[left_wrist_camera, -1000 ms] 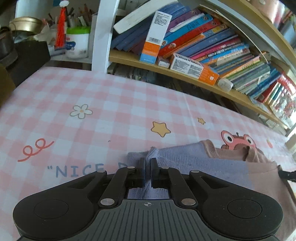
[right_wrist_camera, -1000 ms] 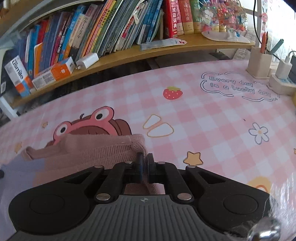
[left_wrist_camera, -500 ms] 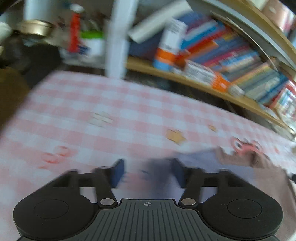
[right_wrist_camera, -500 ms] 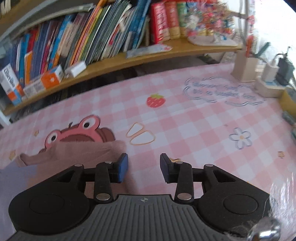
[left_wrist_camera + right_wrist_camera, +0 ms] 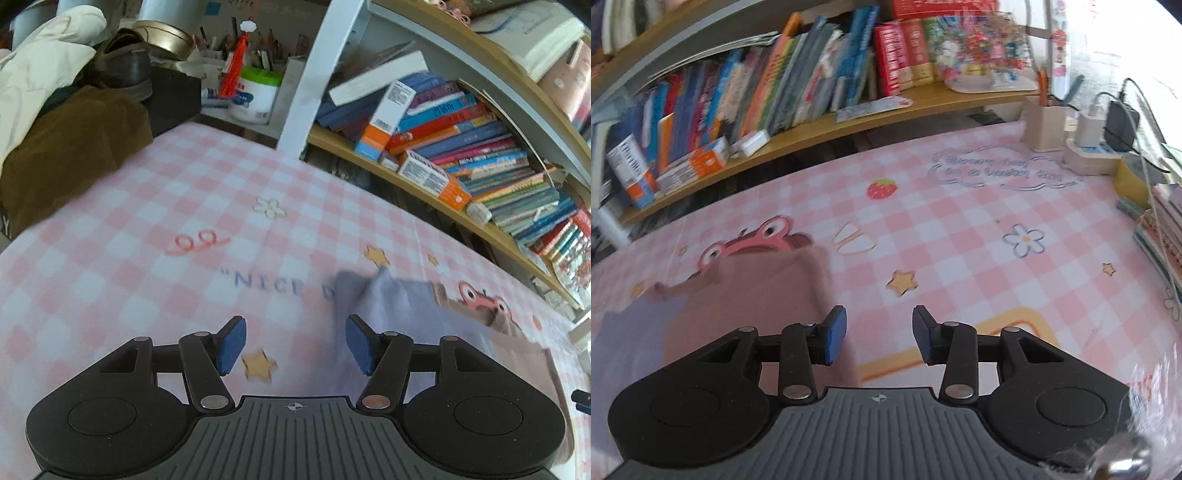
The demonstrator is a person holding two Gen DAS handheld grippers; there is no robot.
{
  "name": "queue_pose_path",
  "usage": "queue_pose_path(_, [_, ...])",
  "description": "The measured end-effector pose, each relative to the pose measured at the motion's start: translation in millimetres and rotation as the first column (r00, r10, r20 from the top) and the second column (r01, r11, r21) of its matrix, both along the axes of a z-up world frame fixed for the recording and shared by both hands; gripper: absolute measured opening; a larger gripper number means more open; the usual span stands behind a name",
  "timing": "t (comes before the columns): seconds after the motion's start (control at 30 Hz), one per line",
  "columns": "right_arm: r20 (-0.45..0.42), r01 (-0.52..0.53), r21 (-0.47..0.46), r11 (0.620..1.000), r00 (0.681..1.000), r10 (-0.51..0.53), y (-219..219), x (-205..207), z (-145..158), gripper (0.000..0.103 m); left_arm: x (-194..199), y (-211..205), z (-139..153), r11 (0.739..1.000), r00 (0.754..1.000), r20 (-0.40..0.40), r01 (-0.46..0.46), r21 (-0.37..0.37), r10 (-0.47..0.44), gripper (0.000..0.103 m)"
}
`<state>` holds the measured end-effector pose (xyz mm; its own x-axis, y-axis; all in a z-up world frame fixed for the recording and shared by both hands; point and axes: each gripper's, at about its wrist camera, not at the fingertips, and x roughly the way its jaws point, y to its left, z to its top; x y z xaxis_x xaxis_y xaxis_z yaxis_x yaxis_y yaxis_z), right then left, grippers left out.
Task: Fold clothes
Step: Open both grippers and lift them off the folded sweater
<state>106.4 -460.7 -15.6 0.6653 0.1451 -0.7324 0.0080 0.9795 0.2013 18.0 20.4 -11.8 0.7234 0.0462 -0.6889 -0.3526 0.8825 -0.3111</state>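
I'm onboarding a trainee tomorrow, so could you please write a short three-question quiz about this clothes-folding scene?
1. True or false: the left tongs are clamped on the sweater.
2. What lies between the right tongs' pads? A) pink sleeve B) bare checked tablecloth C) a book
3. Fill in: the sweater's two colours are lavender and dusty ____.

Key: 1 false, both tongs stand open, having just been opening, and nothing is between them; 2 B; 3 pink.

My left gripper [image 5: 295, 345] and my right gripper [image 5: 879, 336] are both matte black, with ribbed grey bodies bearing a small crosshair mark. Each has blue ridged pads [image 5: 231, 345], silver pivot screws and round side discs
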Motion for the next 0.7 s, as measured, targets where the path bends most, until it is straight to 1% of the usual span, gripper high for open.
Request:
queue_pose_path(0.1, [0.003,-0.074,-0.011,0.997,0.997,0.074,0.2,-11.3,1.5,0.038,-14.5,-15.5,2.3,1.0,1.0,0.003,-0.015,0.005,0.015,0.061])
queue_pose_path(0.23, [0.002,-0.175,-0.04,0.984,0.985,0.175,-3.4,-27.5,2.8,0.04,-36.4,-40.4,6.0,0.999,0.999,0.006,-0.045,0.008,0.045,0.061])
queue_pose_path(0.3, [0.001,-0.227,-0.056,0.972,0.974,0.228,-6.2,-37.2,3.0,0.041,-45.9,-55.8,6.6,0.999,0.999,0.003,-0.051,0.005,0.051,0.061])
queue_pose_path(0.5, [-0.009,-0.332,-0.077,0.94,0.943,0.332,-17.2,-60.2,-4.2,0.042,-71.4,-100.5,5.1,0.997,0.997,-0.01,-0.076,0.002,0.076,0.061])
queue_pose_path(0.7, [-0.032,-0.429,-0.099,0.898,0.903,0.428,-28.8,-77.0,-14.1,0.047,-93.2,-144.3,-1.7,0.996,0.996,-0.026,-0.089,0.01,0.089,0.061])
